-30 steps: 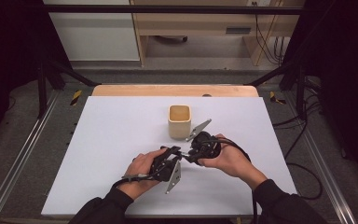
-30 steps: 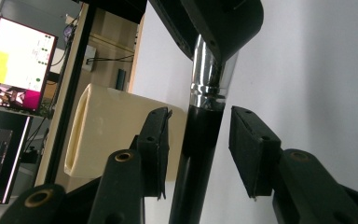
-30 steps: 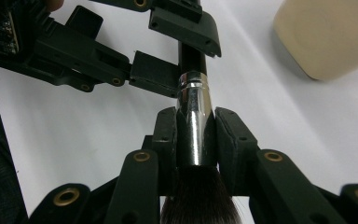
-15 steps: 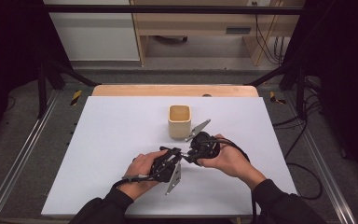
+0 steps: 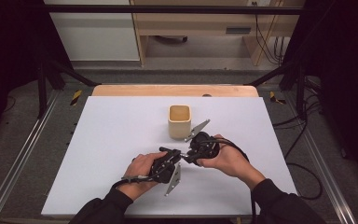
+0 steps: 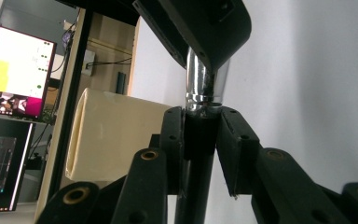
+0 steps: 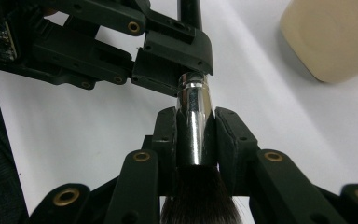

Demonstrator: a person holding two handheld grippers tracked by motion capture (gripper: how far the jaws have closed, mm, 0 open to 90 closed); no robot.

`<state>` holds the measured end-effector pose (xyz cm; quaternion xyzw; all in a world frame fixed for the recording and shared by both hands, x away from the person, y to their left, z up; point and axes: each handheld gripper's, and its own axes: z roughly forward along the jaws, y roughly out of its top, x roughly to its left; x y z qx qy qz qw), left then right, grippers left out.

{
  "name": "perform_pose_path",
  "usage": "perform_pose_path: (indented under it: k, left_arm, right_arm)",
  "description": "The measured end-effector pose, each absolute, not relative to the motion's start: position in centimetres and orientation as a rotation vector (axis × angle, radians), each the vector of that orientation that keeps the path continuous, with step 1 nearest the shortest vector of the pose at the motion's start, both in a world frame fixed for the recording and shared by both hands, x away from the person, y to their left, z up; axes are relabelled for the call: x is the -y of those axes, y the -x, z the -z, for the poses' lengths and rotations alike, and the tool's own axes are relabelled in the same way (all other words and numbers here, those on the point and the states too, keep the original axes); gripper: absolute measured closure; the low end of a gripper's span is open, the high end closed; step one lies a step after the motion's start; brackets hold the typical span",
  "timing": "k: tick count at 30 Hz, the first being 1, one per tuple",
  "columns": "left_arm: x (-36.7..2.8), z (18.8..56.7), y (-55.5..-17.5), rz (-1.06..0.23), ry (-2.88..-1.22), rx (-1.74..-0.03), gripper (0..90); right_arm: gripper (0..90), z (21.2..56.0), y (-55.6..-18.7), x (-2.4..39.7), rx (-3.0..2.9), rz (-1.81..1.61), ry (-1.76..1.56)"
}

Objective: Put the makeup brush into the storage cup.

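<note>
Dark sleeves, seemingly black; brass-eyed black jaws.

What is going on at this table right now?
A person holds a gripper in each hand over the white table. Both grip one makeup brush: the right gripper is shut on its silver ferrule just above the dark bristles, and the left gripper, whose jaws have just been closing, clamps the black handle. A beige cup stands just beyond them.
</note>
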<state>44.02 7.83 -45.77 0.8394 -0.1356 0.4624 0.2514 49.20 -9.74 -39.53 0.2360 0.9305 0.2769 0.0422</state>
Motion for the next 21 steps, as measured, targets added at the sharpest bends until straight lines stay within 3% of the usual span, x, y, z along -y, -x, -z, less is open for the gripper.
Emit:
perform_pose_path:
  k: [6,11,21]
  left_arm:
    - [-7.8,46.0,-43.9,-1.230,-2.296,0.386,74.2]
    - [-7.8,46.3,-43.8,-1.237,-2.321,0.412,74.2]
    - [-7.7,46.3,-43.7,-1.244,-2.325,0.429,74.2]
  right_arm:
    - [69.6,39.7,-49.1,9.9,-2.860,-0.861,-0.713]
    - [58.2,39.0,-49.2,10.2,-2.833,-0.913,-0.726]
    - [50.6,38.0,-49.7,10.9,-2.749,-0.957,-0.793]
